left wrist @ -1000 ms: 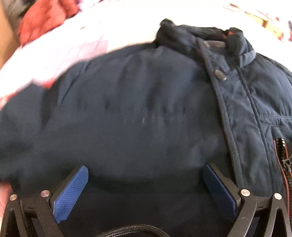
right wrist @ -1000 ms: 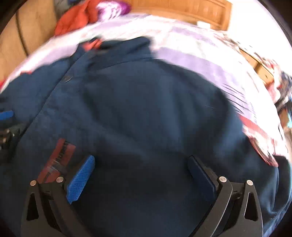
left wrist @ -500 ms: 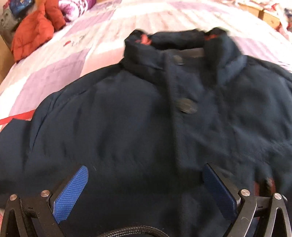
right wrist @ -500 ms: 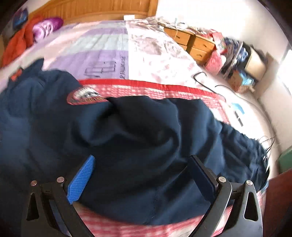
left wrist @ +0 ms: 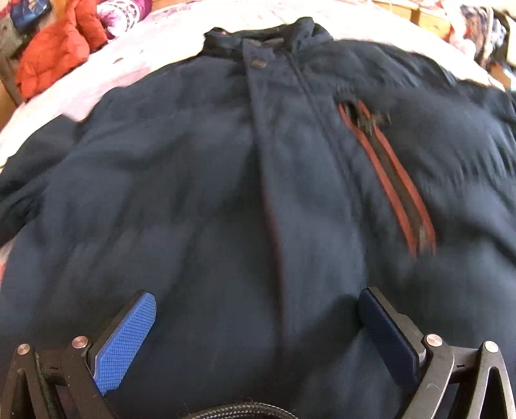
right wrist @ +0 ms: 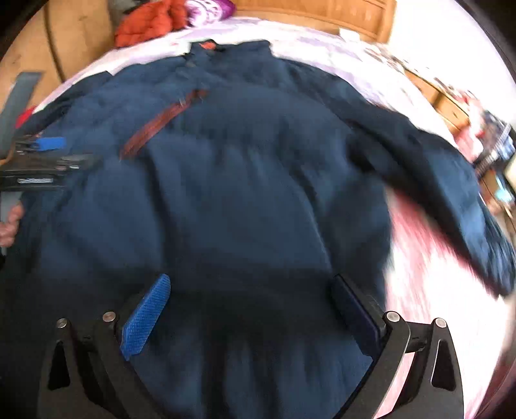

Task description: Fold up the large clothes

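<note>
A navy jacket (left wrist: 206, 180) lies spread front-up on a bed (left wrist: 135, 64), collar (left wrist: 258, 38) at the far end and hem toward the cameras. Its front placket runs down the middle, with a dark snap (left wrist: 259, 63) just below the collar. A chest pocket zip (left wrist: 387, 174) edged in red slants across one front panel; in the right wrist view the same zip shows as a reddish streak. One sleeve (right wrist: 429, 180) stretches out to the right across the pale bedcover, its cuff near the bed's edge.

The left gripper (left wrist: 258, 335) hangs low over the jacket's lower front, pointing toward the collar, its blue-padded fingers (left wrist: 125, 345) spread wide with only cloth visible between them; whether the pads touch the cloth cannot be told. From the right wrist view this gripper appears at the left edge, level over the jacket's side, with part of a hand (right wrist: 11, 225) behind it.

The right gripper (right wrist: 254, 319) is likewise spread wide, holding nothing, poised over the lower part of the jacket and aimed at the collar.

Beyond the collar, an orange garment (left wrist: 54, 54) lies bunched in the bed's far corner beside a purple patterned cloth (left wrist: 125, 13). A wooden headboard (right wrist: 316, 16) stands behind the bed, and wooden drawers (right wrist: 448, 109) stand at its right. Both views are blurred.
</note>
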{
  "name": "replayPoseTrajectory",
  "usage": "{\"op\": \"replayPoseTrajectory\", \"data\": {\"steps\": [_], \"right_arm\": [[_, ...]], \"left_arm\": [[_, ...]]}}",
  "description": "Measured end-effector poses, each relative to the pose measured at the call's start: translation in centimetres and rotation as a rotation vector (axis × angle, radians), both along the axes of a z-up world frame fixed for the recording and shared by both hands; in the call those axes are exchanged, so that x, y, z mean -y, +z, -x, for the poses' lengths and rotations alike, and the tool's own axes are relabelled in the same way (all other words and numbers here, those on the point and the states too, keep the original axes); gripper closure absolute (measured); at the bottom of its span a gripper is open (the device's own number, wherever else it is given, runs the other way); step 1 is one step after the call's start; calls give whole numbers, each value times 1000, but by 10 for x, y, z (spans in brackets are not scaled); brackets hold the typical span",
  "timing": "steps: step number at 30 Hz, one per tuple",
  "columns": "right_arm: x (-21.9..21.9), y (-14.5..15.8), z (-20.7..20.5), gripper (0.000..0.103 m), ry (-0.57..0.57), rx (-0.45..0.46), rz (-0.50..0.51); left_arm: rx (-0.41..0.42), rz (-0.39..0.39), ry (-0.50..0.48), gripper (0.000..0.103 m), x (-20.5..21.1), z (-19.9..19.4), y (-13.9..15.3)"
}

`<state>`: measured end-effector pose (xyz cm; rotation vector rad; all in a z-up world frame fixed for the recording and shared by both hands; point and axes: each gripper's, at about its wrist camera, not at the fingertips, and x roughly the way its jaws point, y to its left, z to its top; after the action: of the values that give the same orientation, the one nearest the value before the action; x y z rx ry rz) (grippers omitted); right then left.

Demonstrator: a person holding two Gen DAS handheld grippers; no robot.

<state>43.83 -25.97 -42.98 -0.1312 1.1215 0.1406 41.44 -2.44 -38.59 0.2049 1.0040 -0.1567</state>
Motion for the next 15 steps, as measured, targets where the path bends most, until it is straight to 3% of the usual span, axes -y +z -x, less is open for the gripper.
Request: {"op": "replayPoseTrajectory", "data": {"steps": [4,6,10,13,15], "right_arm": [[26,13,68,1,-123,-60,-24],[21,14,105,1,-136,-93,-35],[11,14,182,1,-124,-109,-4],[20,11,226,1,-186,-138,-20],[27,12,247,1,-226,-136,-17]], "left_arm": [[-15,-3,49,0,-40,54,7],[-54,-49,63,0,-50,78,0],[-71,-57,76,0,-80,137,3],[-90,-109,73,0,-100,176,-6],[-88,-99,88,0,-117,199,-9]]}}
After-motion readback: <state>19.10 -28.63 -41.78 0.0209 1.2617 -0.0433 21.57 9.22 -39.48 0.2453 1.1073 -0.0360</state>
